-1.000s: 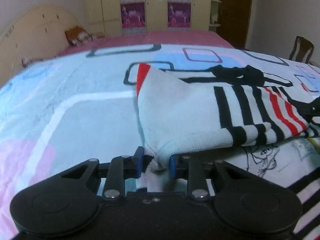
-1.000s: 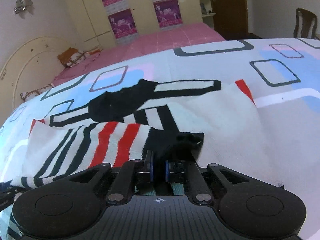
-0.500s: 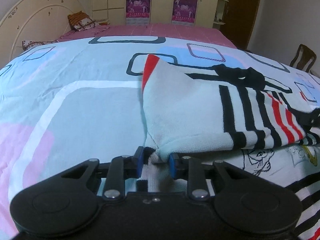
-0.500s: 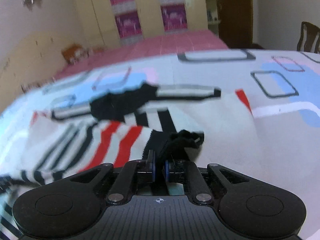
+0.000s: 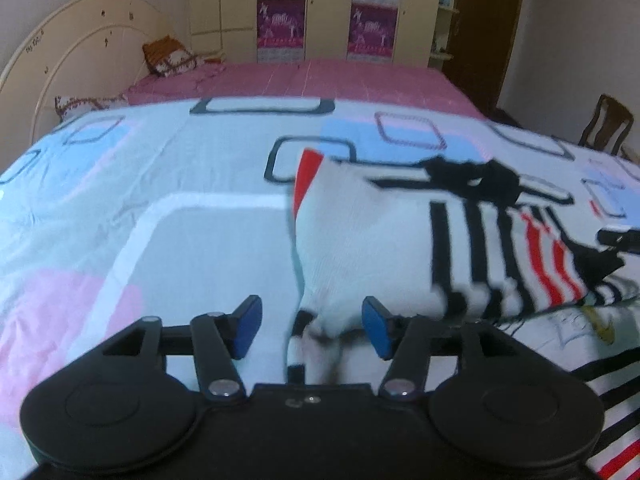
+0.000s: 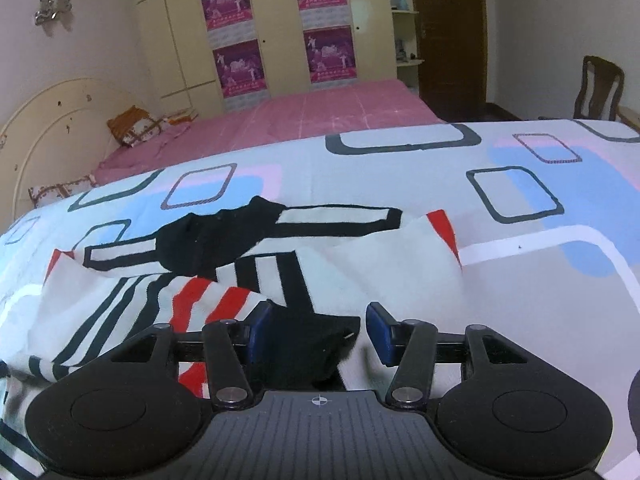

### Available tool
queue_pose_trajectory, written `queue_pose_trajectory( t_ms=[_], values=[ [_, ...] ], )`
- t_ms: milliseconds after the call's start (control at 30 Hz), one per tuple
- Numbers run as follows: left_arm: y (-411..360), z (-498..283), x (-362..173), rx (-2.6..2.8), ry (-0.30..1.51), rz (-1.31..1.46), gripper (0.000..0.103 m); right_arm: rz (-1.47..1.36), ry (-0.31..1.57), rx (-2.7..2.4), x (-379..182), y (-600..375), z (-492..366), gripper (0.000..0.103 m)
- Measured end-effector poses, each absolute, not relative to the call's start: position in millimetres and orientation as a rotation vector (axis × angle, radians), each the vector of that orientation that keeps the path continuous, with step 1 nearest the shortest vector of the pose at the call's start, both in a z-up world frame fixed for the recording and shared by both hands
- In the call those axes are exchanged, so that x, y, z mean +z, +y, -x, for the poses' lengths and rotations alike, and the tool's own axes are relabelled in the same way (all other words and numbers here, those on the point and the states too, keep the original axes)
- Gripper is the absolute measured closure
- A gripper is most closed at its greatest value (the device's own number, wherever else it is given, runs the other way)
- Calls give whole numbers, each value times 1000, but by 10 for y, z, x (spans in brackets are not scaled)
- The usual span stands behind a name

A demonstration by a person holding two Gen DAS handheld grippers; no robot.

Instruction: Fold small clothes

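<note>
Both wrist views sit low and close over the bed (image 5: 120, 208) – facing the wardrobe (image 6: 280, 32) – sharing the striped garment (image 5: 380, 248) from opposite ends.

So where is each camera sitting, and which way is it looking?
Left wrist: rides the left gripper, facing up the bed; open blue fingers straddle the striped top's white corner.
Right wrist: rides the right gripper, same direction; open fingers around its black corner.
Shared: the top, patterned bedsheet, pink bed, postered wardrobe.

Striped garment (image 5: 380, 248) motion-blurred in left view, chair (image 6: 600, 88) cut by right edge
</note>
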State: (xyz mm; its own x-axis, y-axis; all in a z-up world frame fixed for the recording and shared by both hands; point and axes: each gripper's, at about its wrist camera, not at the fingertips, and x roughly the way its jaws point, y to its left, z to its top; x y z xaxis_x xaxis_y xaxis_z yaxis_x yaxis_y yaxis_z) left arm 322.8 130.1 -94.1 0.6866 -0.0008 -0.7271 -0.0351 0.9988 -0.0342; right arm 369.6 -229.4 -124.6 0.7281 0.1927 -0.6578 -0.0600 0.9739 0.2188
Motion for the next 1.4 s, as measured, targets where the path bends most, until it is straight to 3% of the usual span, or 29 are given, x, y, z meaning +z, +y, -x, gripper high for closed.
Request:
queue_pose_trajectory(
  t_ms=[167, 300, 433, 500, 600, 667, 767, 900, 1000, 1100, 1200, 1400],
  values=[
    [1282, -3269, -753, -3, 765, 68, 36, -184, 771, 149, -1347, -2252, -3789, 51],
    [1322, -3598, -846, 2, 789, 94, 38, -185, 806, 143, -1471, -2235, -3877, 51],
    [1430, -4020, -1073, 30, 825, 153, 51, -184, 823, 141, -1558, -2214, -3932, 51],
    [1497, -4228, -1186, 46, 833, 193, 53, -175, 817, 147, -1559, -2198, -3943, 52],
    [1564, -4443, -1319, 66, 836, 222, 60, -169, 818, 172, -1566, -2176, -3952, 75],
    [1605, -4545, -1397, 56, 838, 250, 78, -152, 813, 177, -1560, -2146, -3953, 75],
    [1628, -4576, -1426, 80, 799, 258, 91, -137, 790, 193, -1532, -2098, -3955, 82],
    [1643, -4601, -1538, 111, 795, 249, 92, -15, 689, 181, -1440, -1976, -3928, 83],
    [1635, -4629, -1529, 121, 795, 250, 92, -4, 773, 159, -1649, -2004, -4041, 83],
    [1666, -4652, -1498, 136, 811, 268, 85, -29, 756, 144, -1630, -2037, -4021, 81],
    [1652, -4624, -1448, 145, 813, 243, 78, -28, 720, 112, -1575, -2060, -3978, 61],
    [1523, -4491, -1292, 105, 797, 215, 77, -49, 645, 137, -1362, -2067, -3886, 60]
  ],
)
